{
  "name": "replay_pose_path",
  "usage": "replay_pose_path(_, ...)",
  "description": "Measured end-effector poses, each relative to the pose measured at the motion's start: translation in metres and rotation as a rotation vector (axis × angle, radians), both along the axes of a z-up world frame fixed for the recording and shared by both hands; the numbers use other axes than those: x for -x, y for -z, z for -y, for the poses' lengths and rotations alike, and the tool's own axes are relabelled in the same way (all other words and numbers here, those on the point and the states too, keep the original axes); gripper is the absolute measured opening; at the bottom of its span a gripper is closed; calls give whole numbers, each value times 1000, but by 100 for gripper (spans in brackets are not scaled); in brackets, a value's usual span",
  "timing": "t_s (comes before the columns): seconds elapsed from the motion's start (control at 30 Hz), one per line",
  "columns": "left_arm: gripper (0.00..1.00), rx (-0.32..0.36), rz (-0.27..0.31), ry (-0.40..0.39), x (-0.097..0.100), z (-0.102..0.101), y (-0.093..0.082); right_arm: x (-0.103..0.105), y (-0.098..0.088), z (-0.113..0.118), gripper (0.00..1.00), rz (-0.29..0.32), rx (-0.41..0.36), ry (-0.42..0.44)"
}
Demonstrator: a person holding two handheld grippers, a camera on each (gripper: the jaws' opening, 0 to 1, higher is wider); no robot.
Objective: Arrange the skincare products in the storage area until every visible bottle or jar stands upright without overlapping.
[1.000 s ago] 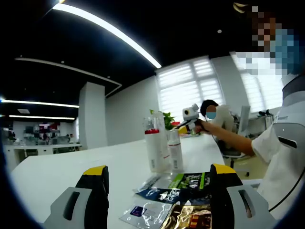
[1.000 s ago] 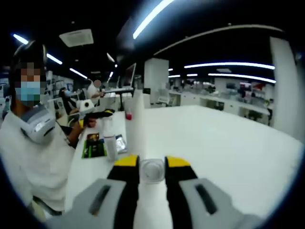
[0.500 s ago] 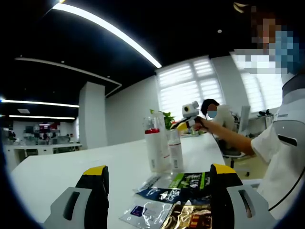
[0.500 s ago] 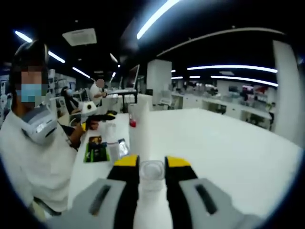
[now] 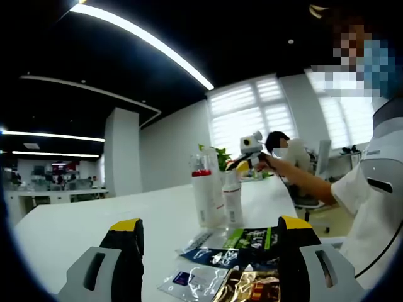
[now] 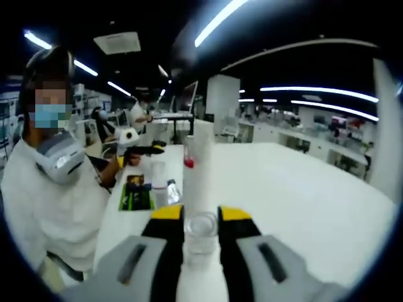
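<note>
On the long white table (image 5: 157, 217), the left gripper (image 5: 211, 242) hangs with its yellow-tipped jaws spread wide and nothing between them. Past those jaws lie flat foil sachets (image 5: 233, 264), green, dark blue and gold. Just beyond the sachets stand a tall white bottle with a red collar (image 5: 203, 195) and a shorter white bottle (image 5: 231, 200), both upright and close together.

The right gripper view adds what the left cannot: the right gripper (image 6: 201, 217) is clamped on a clear round bottle cap (image 6: 201, 229); the bottle's white body runs down between the jaws.
</note>
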State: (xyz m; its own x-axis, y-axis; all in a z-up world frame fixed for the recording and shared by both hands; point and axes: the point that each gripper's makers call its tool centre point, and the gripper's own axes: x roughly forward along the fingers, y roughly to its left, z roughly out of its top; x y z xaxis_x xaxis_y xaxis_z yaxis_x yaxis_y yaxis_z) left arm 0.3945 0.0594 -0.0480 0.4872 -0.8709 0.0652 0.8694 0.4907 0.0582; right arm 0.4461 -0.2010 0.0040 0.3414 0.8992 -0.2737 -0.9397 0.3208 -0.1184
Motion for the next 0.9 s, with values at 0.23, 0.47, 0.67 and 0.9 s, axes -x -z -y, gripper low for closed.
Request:
replay_pose_path(0.23, 90, -5, 3, 0, 0, 0, 1, -4, 1, -13, 20, -15, 56, -41)
replay_pose_path(0.47, 90, -7, 6, 0, 0, 0, 1, -10, 3, -28, 20, -47, 113, -67)
replay_pose_path(0.67, 90, -10, 8, 0, 0, 0, 1, -12, 5, -25, 20, -51, 95, -41)
replay_pose_path(0.9, 90, -11, 8, 2, 0, 0, 1, -7, 14, -26, 20, -39, 103, -90)
